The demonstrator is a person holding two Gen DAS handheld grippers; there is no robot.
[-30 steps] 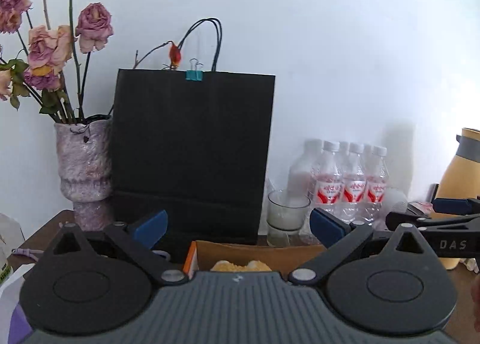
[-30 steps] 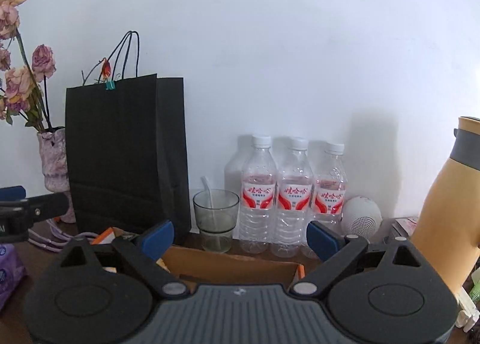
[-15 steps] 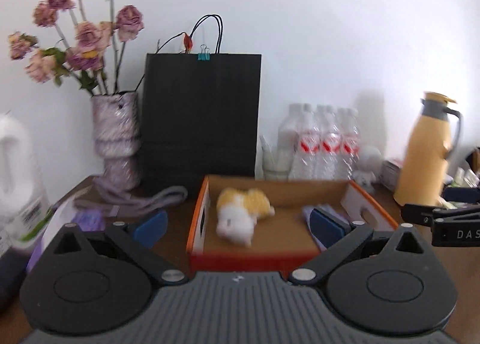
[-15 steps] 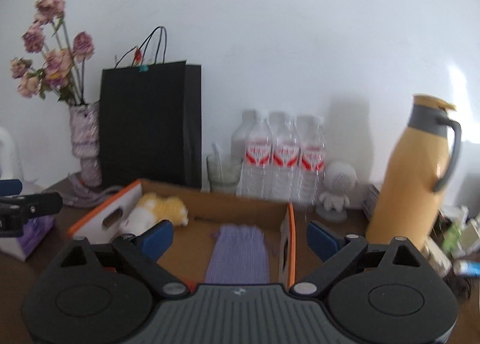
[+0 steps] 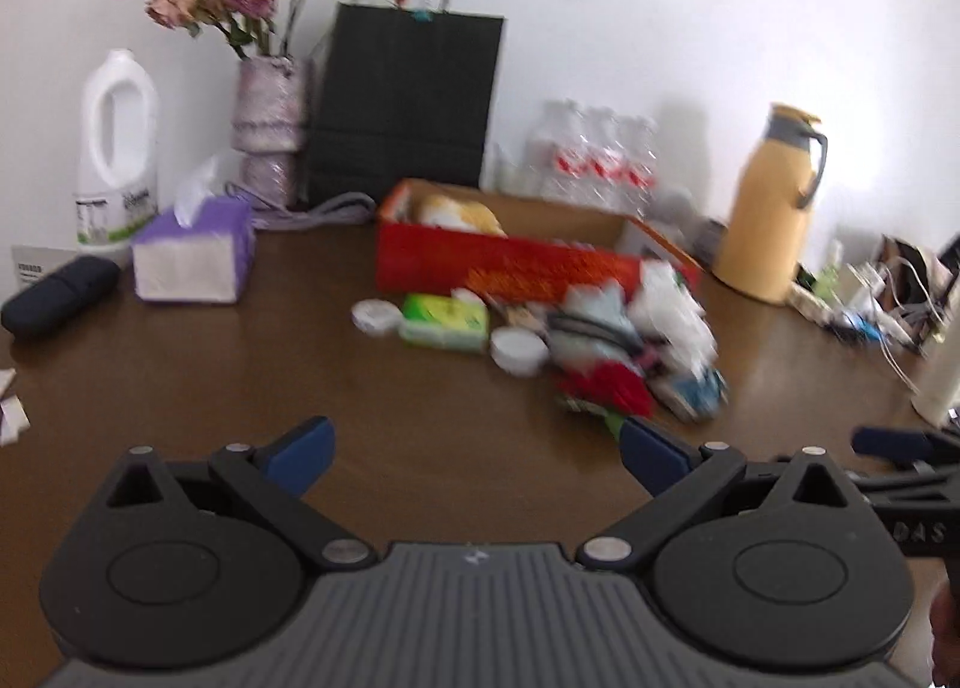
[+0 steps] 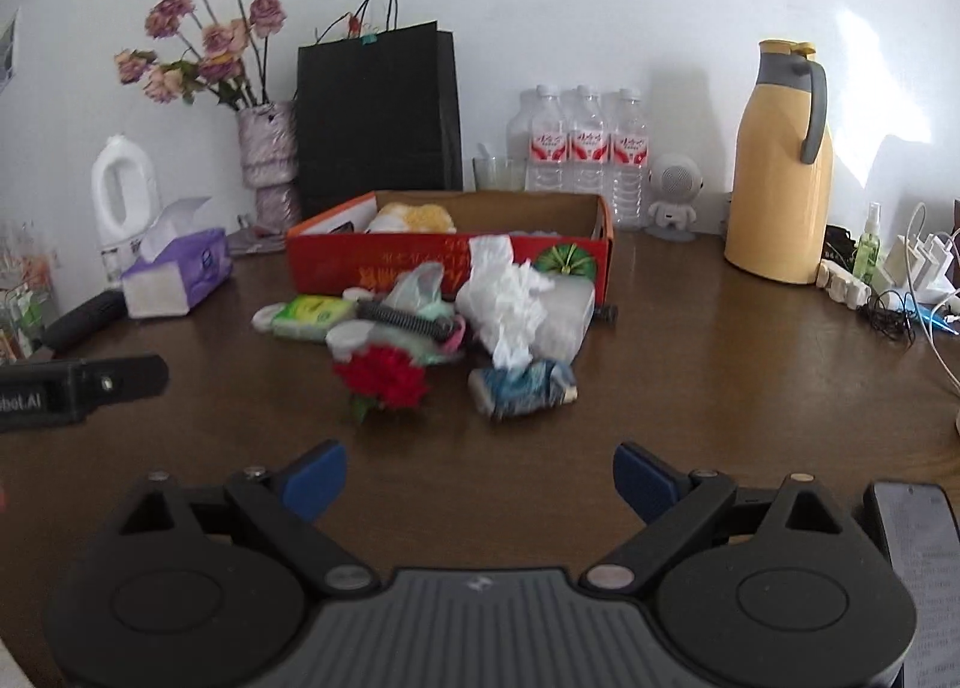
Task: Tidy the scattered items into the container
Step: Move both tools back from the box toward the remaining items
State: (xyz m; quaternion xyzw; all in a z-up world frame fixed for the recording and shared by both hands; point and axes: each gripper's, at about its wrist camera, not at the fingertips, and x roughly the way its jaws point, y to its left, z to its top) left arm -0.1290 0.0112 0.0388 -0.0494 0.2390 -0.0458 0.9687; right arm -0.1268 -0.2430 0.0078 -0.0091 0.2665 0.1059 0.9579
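Observation:
A red and orange cardboard box [image 6: 444, 262] [image 5: 498, 265] stands mid-table with a yellow and white plush [image 6: 414, 217] inside. In front of it lies a heap: a green packet [image 6: 312, 313] [image 5: 444, 319], a red flower [image 6: 384, 379], crumpled white tissue [image 6: 504, 292], a black spring-like item [image 6: 402, 319], a blue wrapped item [image 6: 525, 385] and white lids [image 5: 519, 349]. My left gripper [image 5: 477, 451] and my right gripper [image 6: 480, 475] both stand open and empty, well short of the heap, above bare table.
Along the back wall stand a vase of dried roses [image 6: 267, 159], a black paper bag [image 6: 378, 117], water bottles [image 6: 585, 147] and a yellow jug [image 6: 780, 165]. A purple tissue box [image 6: 177, 274] and white bottle [image 6: 123, 196] sit left; cables and chargers [image 6: 912, 292] right.
Both grippers have pulled back from the box and tilted down, so the heap in front of the box and more of the table now show. Both stay open.

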